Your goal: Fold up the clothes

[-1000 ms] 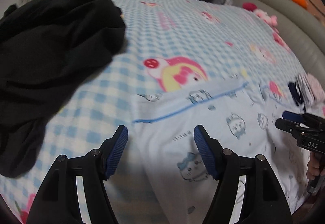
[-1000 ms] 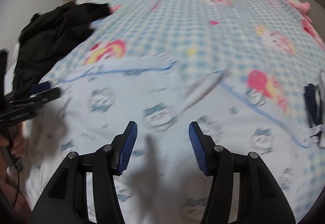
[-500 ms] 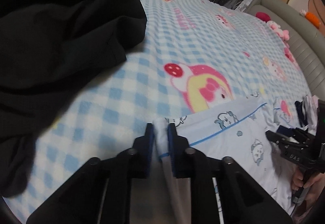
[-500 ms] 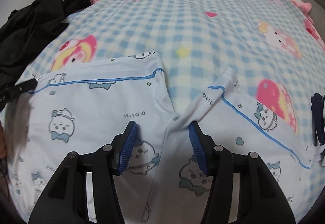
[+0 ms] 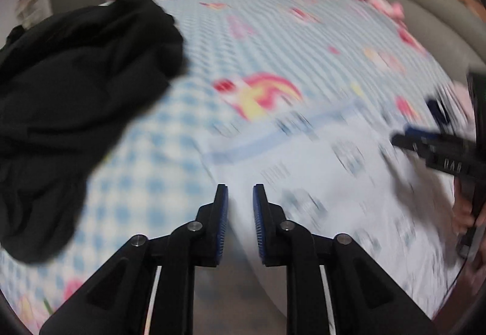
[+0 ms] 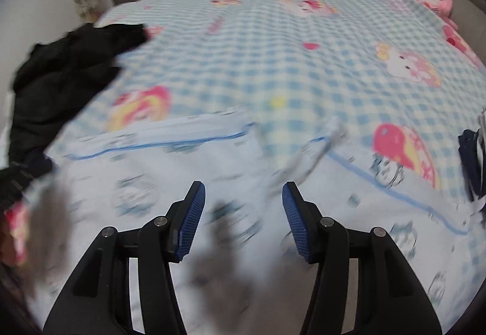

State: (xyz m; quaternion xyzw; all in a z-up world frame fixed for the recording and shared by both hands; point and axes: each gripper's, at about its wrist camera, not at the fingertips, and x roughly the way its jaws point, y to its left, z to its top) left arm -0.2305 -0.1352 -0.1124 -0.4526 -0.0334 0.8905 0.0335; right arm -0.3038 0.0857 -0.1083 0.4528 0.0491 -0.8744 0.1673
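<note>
Now the biggest thing is the bed [image 6: 273, 40]. It has a soft cover with small blue and white squares and pink cartoon pictures on it.

Next comes the pale blue pajama piece [image 6: 170, 183]. It has little cartoon faces and a thin blue line near its edge. It lies spread flat on the near part of the bed, right under both claws. In the left wrist view its edge [image 5: 303, 171] runs just past the pink and yellow picture on the cover.

A heap of black clothes [image 5: 76, 98] sits on the left side of the bed, apart from the pajama piece.

A small dark stack of folded things [image 6: 470, 158] rests at the right edge of the bed, beside the pajama piece.

The left claw [image 5: 240, 213] hangs over the left edge of the pajama piece. Its blue pads have just been opening a bit, and a narrow gap shows between them. Nothing is pinched in the gap.

The right claw [image 6: 243, 213] hangs over the middle of the pajama piece. Its pads stand well apart and hold nothing. A hand [image 5: 467, 213] holds its handle at the right of the left wrist view.
</note>
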